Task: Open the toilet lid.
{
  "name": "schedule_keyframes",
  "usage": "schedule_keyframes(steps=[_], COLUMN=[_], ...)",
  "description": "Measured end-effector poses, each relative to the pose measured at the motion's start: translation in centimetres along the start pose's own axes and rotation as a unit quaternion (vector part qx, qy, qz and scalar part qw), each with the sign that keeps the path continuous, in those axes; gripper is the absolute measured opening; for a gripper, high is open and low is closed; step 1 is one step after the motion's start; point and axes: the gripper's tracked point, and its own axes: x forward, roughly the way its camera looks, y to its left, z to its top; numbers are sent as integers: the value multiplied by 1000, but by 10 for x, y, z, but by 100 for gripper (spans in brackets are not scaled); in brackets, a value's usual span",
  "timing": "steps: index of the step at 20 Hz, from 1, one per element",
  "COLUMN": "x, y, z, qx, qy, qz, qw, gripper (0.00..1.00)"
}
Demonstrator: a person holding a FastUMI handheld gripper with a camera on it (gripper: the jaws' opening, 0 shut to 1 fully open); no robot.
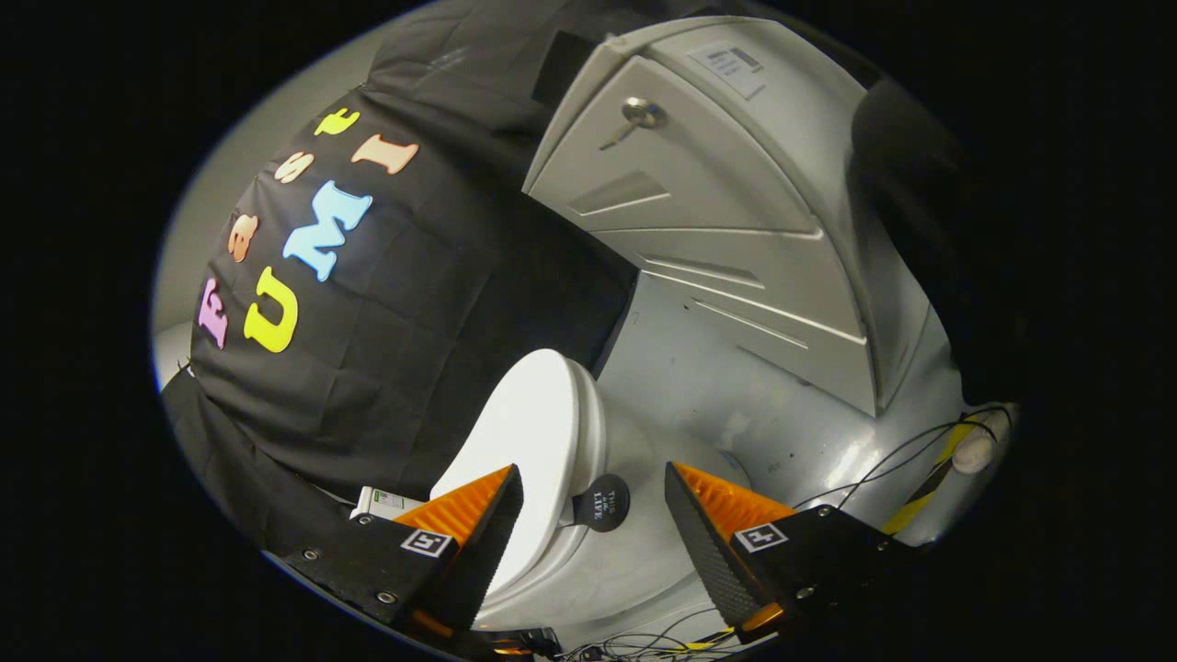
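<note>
Gripper view: hand-held gripper (pixel 593 478) is hovering with its 2 fingers spread wide, gripping nothing. 1 toilet lid (pixel 529 432) is lying closed just beyond them, nearer the left finger. 1 round dark tab (pixel 602 503) on its edge is sitting between the fingertips, lettering too small to read. 1 grey cabinet (pixel 699 211) behind.

Toilet lid (pixel 538 432): white, smooth, oval, lying closed flat on the bowl (pixel 588 561). Small round dark tab (pixel 602 502) sticks out from its rim. Lid sits just ahead of the spread fingers (pixel 593 483), one finger overlapping its near edge; tab between them, untouched.
</note>
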Motion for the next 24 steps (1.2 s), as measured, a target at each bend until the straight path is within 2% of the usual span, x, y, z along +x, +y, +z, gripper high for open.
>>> schedule_keyframes(steps=[6, 8, 10, 15, 18, 21, 24], x=[17, 23, 29, 35, 37, 36, 36], y=[-21, -21, -16, -3, -3, 0, -1], z=[-20, -22, -29, -42, -40, -39, -37], qx=[62, 83, 105, 104, 111, 116, 113], qy=[33, 40, 51, 67, 68, 66, 64], qz=[0, 5, 13, 43, 42, 60, 62], qw=[998, 996, 993, 991, 991, 989, 990], gripper=[92, 86, 77, 37, 25, 14, 6])
